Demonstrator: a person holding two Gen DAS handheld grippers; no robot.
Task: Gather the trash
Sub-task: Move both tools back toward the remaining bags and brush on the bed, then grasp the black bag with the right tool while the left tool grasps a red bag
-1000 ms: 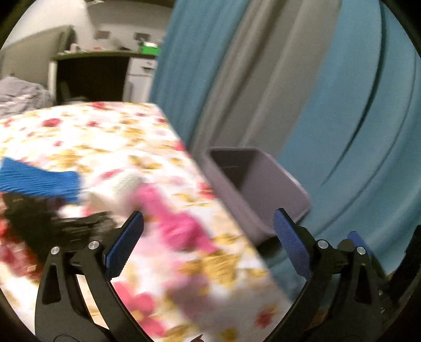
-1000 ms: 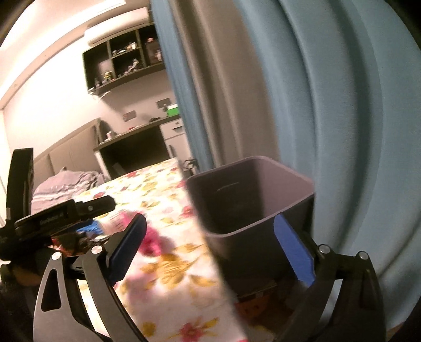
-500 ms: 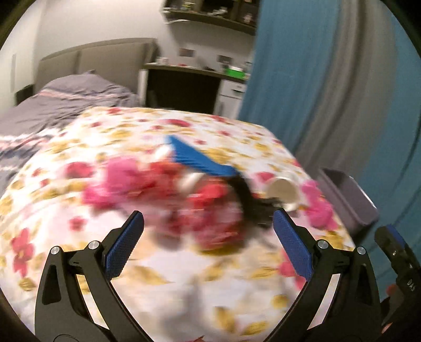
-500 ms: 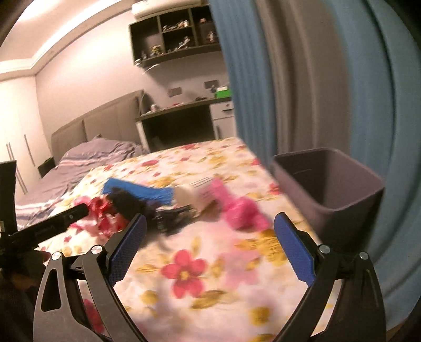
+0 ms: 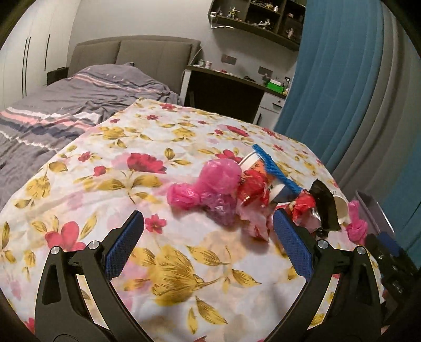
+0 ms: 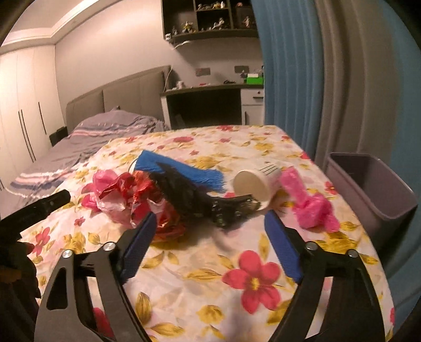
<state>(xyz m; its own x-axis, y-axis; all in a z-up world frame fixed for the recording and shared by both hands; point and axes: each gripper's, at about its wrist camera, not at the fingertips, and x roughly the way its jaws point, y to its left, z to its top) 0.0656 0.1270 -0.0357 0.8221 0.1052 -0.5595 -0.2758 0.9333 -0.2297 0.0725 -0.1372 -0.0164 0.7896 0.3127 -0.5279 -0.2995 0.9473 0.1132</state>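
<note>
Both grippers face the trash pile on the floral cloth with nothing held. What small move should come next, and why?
Probably ease the right gripper forward onto the black wrapper: it lies nearest ahead of the closing jaws, nothing is between them yet, and the grey bin stands open at the table's right edge.

A grey-covered bed (image 5: pixel 79 100) with padded headboard (image 5: pixel 136 58), dark desk (image 6: pixel 205 105), wall shelves (image 6: pixel 208 18), blue curtains (image 5: pixel 342 92).
</note>
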